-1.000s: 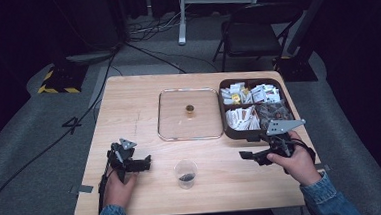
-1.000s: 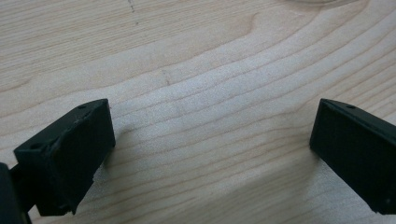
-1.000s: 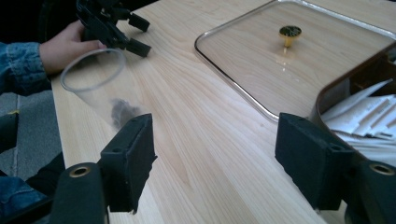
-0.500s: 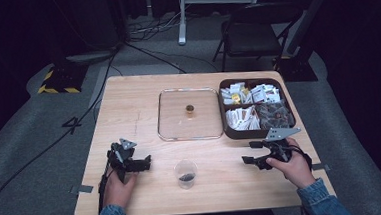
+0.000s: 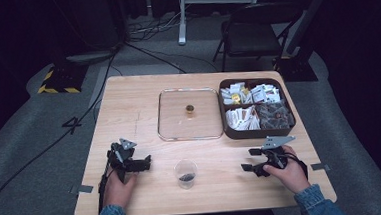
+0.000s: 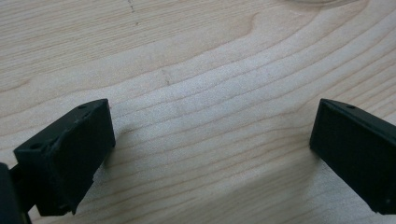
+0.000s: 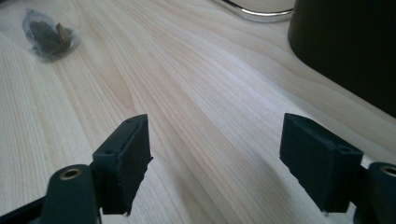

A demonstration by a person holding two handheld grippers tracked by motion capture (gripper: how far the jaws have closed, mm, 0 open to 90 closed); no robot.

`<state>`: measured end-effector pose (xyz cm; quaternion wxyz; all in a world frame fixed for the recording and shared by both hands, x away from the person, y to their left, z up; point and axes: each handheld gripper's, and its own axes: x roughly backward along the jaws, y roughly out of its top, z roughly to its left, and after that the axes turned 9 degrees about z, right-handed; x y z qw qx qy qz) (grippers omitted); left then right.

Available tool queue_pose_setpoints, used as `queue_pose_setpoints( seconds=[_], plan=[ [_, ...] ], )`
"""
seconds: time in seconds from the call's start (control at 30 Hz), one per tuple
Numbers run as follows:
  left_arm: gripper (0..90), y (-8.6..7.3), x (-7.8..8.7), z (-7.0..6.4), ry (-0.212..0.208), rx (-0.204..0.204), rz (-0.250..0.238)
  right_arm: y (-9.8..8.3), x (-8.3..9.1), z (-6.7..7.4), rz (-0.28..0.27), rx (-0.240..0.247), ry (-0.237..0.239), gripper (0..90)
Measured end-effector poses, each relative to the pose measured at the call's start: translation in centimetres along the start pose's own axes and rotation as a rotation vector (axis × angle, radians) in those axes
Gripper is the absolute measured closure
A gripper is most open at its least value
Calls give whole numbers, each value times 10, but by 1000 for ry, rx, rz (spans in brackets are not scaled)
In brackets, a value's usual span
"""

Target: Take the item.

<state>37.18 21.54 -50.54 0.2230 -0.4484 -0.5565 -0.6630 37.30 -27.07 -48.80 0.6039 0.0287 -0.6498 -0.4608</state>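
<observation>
Clear plastic, the cup (image 5: 186,172) is sitting near the table's (image 5: 128,111) front edge, between both grippers; it looks light, thin and easily crushed, best taken gently around its wall. Left gripper (image 5: 144,164) and right gripper (image 5: 249,160) are resting wide apart, holding nothing.

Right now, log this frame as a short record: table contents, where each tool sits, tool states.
surface: wooden table
centre: clear glass lid lying flat, small knob on top
right of lid: dark compartment box holding packets
near edge: clear plastic cup, upright, dark bits at the bottom
left tool: low over bare wood left of the cup, jaws apart, holding nothing
right tool: right of the cup, in front of the box, jaws apart, holding nothing
</observation>
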Motion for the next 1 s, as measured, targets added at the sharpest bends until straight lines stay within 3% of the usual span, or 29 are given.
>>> queue_pose_setpoints(
  seconds=[0.37, 0.63, 0.77, 1.0],
  plan=[
    [3, 0, 0, 0, 0, 0, 0, -13, -4, 3, -1, 10, -20, 158],
    [3, 0, 0, 0, 0, 0, 0, -18, -6, 6, -6, 3, -87, 157],
    [3, 0, 0, 0, 0, 0, 0, -17, -10, 11, 32, 91, -131, 114],
    [2, 0, 0, 0, -1, 0, -1, -17, -10, 11, 40, 95, -130, 100]
  ],
)
